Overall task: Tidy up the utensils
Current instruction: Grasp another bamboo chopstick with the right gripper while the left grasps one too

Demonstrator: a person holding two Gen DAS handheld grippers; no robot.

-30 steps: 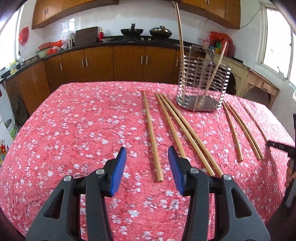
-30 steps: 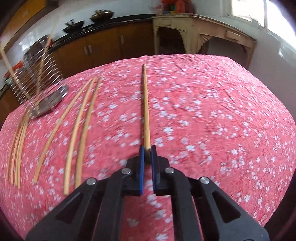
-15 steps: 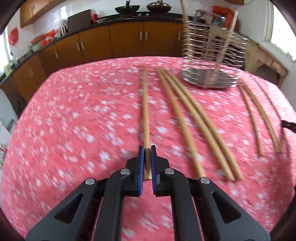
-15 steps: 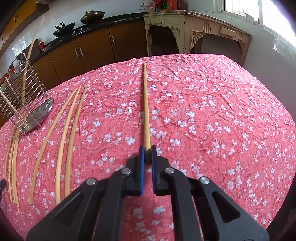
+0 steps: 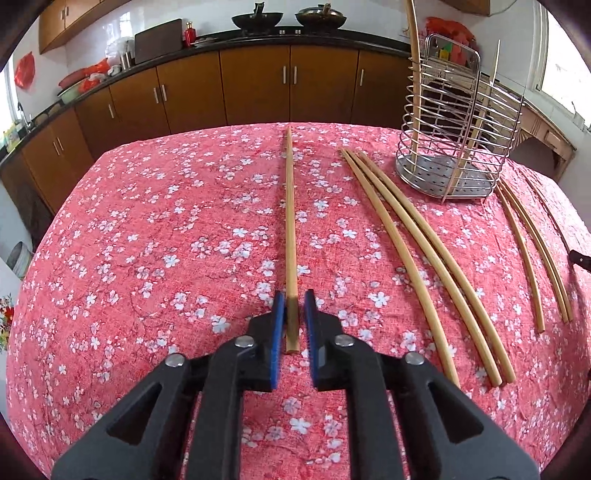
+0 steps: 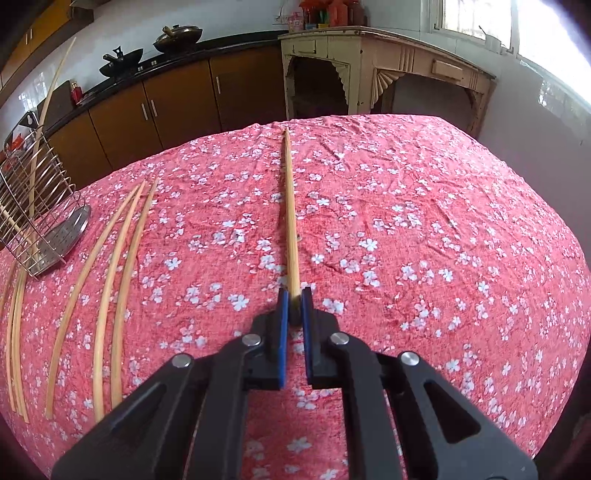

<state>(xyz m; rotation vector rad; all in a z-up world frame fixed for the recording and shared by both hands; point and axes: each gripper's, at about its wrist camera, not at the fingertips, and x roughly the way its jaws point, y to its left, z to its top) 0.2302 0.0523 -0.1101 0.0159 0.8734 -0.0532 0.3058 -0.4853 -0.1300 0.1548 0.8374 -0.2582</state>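
the left claw (image 5: 293, 314) has just eased apart around a chopstick (image 5: 290, 221) lying on the counter (image 5: 147, 240); the right claw (image 6: 292, 308) pinches another chopstick (image 6: 291, 221)'s thick end. both look light, stiff and slippery.

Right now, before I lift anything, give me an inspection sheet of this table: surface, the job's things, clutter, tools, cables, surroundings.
Surface: red floral tablecloth, wrinkled.
Job's things: wire holder upright, two standing chopsticks in it; loose chopsticks lying flat on either side of it.
Clutter: nothing seen.
Tools: left tool has just been opening, with the end of the leftmost chopstick between its pads, not pressed; right tool shut on the end of the rightmost chopstick.
Cables: nothing seen.
Surroundings: wooden cabinets, woks on the counter, cream side table.
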